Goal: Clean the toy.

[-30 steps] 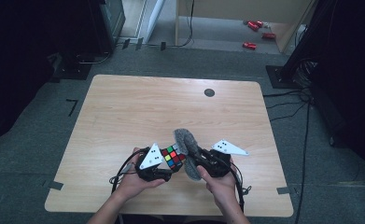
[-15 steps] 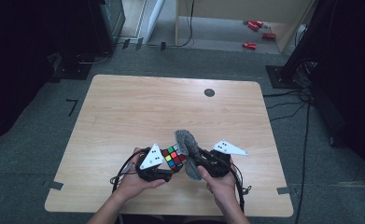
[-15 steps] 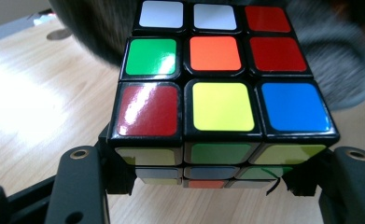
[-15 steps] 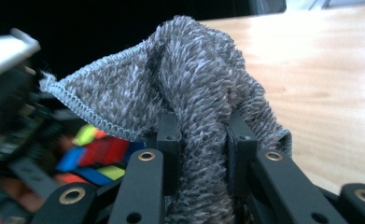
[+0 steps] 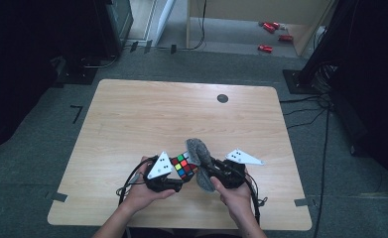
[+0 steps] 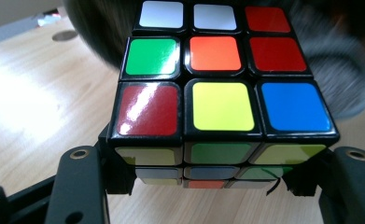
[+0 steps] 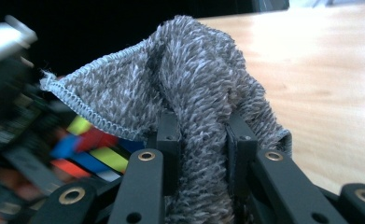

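Observation:
A scrambled colour cube (image 5: 182, 165) (image 6: 224, 88) is clamped between the jaws of my left gripper (image 5: 179, 174) (image 6: 217, 175), a little above the table near its front edge. My right gripper (image 5: 205, 172) (image 7: 202, 140) is shut on a bunched grey fuzzy cloth (image 5: 199, 157) (image 7: 189, 98). The cloth rests against the cube's right side in the high view. In the right gripper view the cube (image 7: 89, 149) shows blurred at the lower left behind the cloth. Both grippers are held close together by the person's hands.
The light wooden table (image 5: 171, 114) has a dark round grommet (image 5: 223, 98) at its back middle. Cables trail from both grippers over the front edge. Dark equipment stands on the floor beyond the table, with red objects (image 5: 266, 48) farther back.

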Available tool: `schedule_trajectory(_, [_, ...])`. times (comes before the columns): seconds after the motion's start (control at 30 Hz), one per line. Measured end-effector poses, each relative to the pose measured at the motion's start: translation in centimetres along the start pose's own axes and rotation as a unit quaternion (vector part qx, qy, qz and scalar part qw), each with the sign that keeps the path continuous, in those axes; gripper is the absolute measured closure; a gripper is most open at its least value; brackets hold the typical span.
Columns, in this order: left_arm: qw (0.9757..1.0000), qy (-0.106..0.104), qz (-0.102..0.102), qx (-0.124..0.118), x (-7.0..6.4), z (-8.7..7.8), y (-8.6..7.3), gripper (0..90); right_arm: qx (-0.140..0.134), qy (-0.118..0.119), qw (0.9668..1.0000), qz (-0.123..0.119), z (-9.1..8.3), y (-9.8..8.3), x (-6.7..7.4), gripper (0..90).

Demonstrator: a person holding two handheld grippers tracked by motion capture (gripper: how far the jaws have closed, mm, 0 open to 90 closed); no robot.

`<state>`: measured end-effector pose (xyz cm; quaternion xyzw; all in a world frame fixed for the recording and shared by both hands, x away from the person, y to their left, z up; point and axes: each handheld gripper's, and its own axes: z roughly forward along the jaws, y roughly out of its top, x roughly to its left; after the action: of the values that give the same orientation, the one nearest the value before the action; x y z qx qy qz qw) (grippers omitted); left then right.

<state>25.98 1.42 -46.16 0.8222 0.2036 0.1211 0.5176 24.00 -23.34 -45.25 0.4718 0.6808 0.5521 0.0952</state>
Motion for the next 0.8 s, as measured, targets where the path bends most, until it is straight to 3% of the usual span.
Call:
schedule_trajectory(0.13, [0.9997,0.002,-0.022,-0.007,0.9,-0.5,-0.1,34.9,0.008,0.001,1.0,0.0,0.2,-0.2,0.0,73.1])
schedule_trajectory(0.27, [0.9999,0.001,-0.012,0.011,0.7,0.1,-0.4,34.9,-0.011,0.014,0.9997,-0.016,-0.4,0.5,0.9,73.1])
schedule_trajectory(0.43, [1.0,-0.001,-0.006,0.003,0.3,-0.1,0.0,34.9,-0.014,0.013,0.9997,-0.014,-0.3,0.3,0.5,73.1])
schedule_trajectory(0.53, [0.999,0.002,-0.037,-0.024,1.2,-0.9,0.3,34.9,0.003,0.001,1.0,-0.005,0.5,-0.7,-0.5,73.2])
schedule_trajectory(0.63, [0.9965,0.001,-0.068,-0.049,2.1,-1.8,0.5,34.9,0.02,0.012,0.9997,-0.001,1.3,-1.5,-0.5,73.1])
schedule_trajectory(0.8, [0.9953,-0.006,-0.081,-0.052,2.1,-1.7,0.5,34.9,0.036,0.049,0.9975,-0.035,2.6,-2.4,1.6,73.1])
